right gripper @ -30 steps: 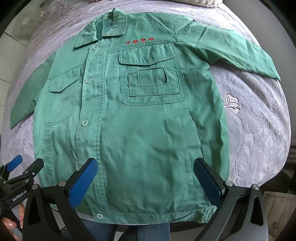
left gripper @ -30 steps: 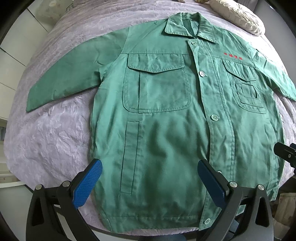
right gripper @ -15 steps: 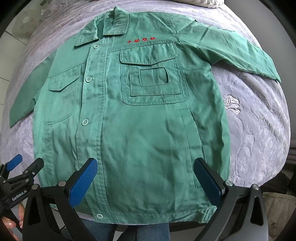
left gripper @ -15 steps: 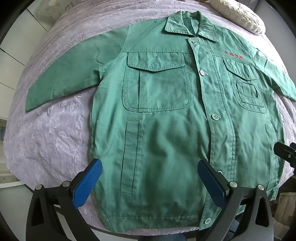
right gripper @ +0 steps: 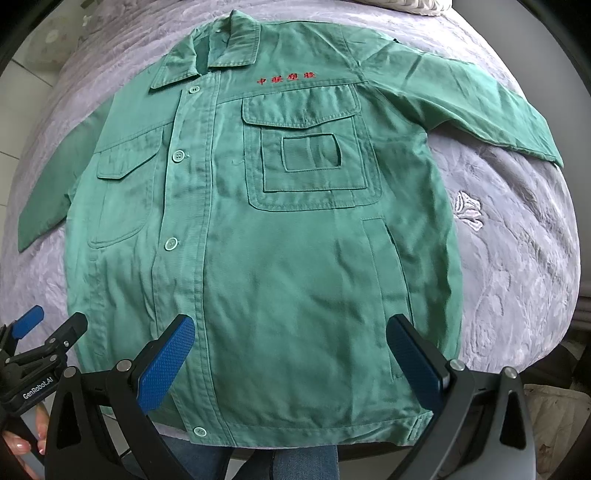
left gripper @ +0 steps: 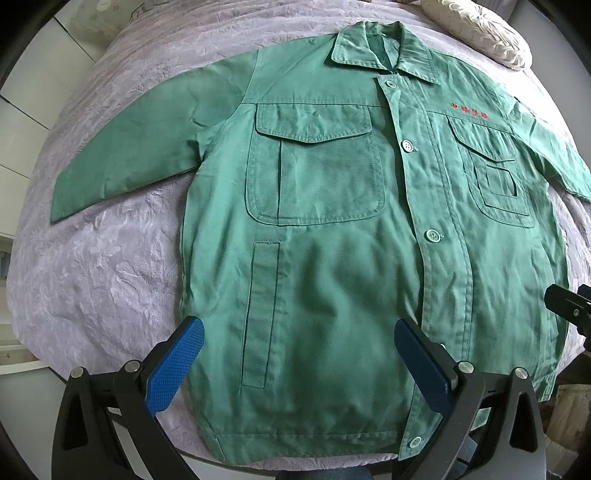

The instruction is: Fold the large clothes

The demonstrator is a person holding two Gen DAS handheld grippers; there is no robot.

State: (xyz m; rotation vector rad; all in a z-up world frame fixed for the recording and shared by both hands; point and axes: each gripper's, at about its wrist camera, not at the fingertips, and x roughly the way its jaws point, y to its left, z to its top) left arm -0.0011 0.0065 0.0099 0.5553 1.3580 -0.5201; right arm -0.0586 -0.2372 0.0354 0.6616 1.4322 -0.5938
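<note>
Both sets of tongs hover empty, jaws spread wide — left gripper (left gripper: 299, 363) and right gripper (right gripper: 291, 360) just above the hem of the green jacket (left gripper: 332, 258), lying flat and buttoned on the bed (left gripper: 103, 266). Ahead, the sleeves splay outward — best pinch one cuff cleanly, single layer.

Lilac textured bedspread (left gripper: 110, 277); cream ruched pillow (left gripper: 480, 33) at far edge.

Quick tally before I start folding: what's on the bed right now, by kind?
Green jacket: 1
Cream pillow: 1
Total on the lilac bedspread: 2
Above it, open and empty: left gripper, right gripper: 2
</note>
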